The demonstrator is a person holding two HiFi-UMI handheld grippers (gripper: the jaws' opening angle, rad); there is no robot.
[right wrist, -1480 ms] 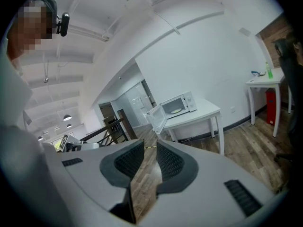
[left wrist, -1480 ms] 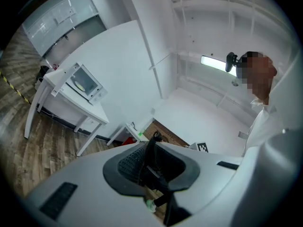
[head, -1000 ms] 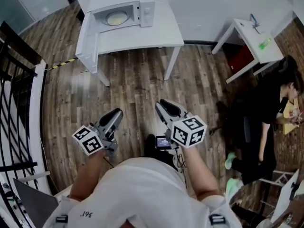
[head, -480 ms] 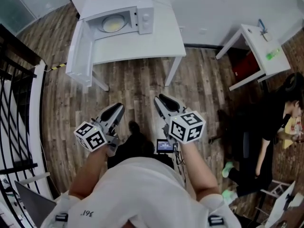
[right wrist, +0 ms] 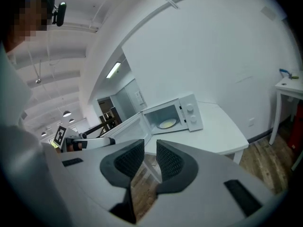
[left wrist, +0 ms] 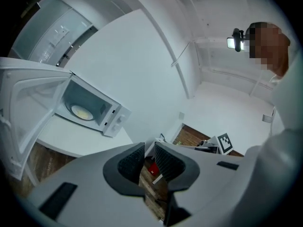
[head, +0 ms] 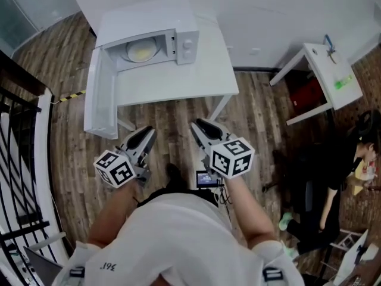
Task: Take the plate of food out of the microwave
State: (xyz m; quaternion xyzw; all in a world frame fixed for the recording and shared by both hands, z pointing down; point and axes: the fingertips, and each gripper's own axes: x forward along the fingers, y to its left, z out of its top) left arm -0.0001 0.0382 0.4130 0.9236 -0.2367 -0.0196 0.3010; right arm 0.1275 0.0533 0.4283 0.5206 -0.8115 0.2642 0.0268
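— Inside the boxy white microwave (head: 183,39), what's there?
— A round pale plate (head: 141,52) of yellowish food, lying flat on the cavity floor. The flat door (head: 100,100) is swung wide open.
— Underneath?
— A smooth white table (head: 196,73) on a wood-plank floor (head: 256,112).
— The claws?
— Left gripper (head: 146,134) and right gripper (head: 199,126) hover over the floor near the table, ribbed jaws slightly parted, both empty.

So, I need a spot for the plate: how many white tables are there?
2: the table under the microwave, ahead, and a smaller side table at far right. Others may be hidden.
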